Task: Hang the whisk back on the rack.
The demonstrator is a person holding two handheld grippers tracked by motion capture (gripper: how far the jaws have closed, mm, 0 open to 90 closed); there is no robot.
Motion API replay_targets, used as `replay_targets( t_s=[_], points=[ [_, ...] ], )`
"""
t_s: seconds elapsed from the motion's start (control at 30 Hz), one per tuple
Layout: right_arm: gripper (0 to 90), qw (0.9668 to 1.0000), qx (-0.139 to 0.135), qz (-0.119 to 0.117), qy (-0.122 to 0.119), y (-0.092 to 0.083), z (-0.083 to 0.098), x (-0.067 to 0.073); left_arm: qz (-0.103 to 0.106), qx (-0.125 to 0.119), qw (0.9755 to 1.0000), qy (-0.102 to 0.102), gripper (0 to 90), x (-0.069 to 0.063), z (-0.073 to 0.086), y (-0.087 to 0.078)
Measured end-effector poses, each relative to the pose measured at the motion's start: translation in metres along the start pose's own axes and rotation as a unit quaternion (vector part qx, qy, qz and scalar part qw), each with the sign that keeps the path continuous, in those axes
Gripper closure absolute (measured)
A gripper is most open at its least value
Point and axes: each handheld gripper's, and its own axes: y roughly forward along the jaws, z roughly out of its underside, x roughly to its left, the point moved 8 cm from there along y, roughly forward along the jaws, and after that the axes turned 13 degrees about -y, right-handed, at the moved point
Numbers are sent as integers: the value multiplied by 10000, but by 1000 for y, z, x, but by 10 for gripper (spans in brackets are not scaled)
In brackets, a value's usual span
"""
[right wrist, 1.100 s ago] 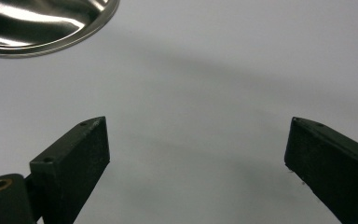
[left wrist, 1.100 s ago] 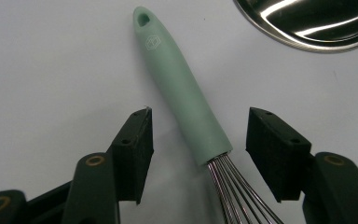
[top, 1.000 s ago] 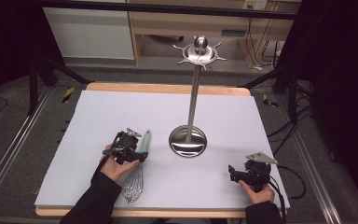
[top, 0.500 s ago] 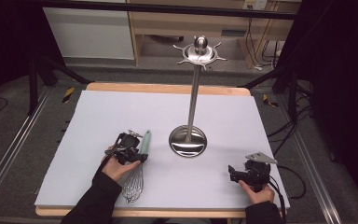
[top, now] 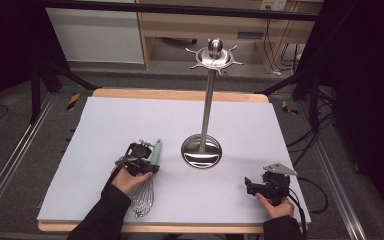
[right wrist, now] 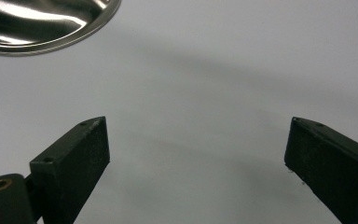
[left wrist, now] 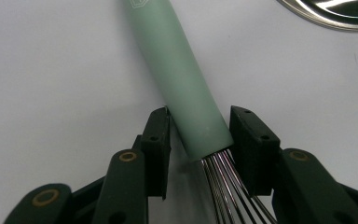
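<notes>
1. High view: we see the whisk [top: 149, 175] lying flat on the desk [top: 105, 120], just left of the stand's base [top: 201, 151].
2. Our left claw [left wrist: 200, 135] has just been closing around the green handle's wire end; a thin gap remains, so it grips nothing.
3. Our right claw [right wrist: 196, 154] rests released, well right of the base.

Table [top: 180, 94]: wood edge, topped w/ pale lavender-grey sheet [top: 130, 125] covering nearly all of it. On sheet: steel stand [top: 201, 150], round base approx. centre, upright pole w/ spiked crown on top; whisk [top: 147, 172], mint-green handle, lying flat at approx. 8 o'clock from base, handle end toward 12, wire loops toward 6. Base & whisk near, not touching.
</notes>
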Motion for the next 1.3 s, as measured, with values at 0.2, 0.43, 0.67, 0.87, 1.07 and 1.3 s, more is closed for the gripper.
replay_targets(
  t_s=[0.2,0.43,0.67,0.87,1.07,1.3],
  points=[
    [70,10000,2,-6,22,0,0,0,-25,20,9999,-145,611,1,-1,0],
    [70,10000,12,-18,15,0,0,0,-82,46,9996,-267,629,2,-1,0],
    [70,10000,18,-34,40,1,0,1,-86,66,9993,-357,655,3,-2,-1],
    [70,10000,14,-54,27,1,0,1,-19,53,9996,-269,661,1,-1,-3],
    [70,10000,6,-68,34,0,0,1,74,-71,9997,-224,675,-4,-2,-12],
    [70,10000,4,-45,26,-1,0,-1,134,-160,9996,-189,683,-4,-1,-21]
  ],
)
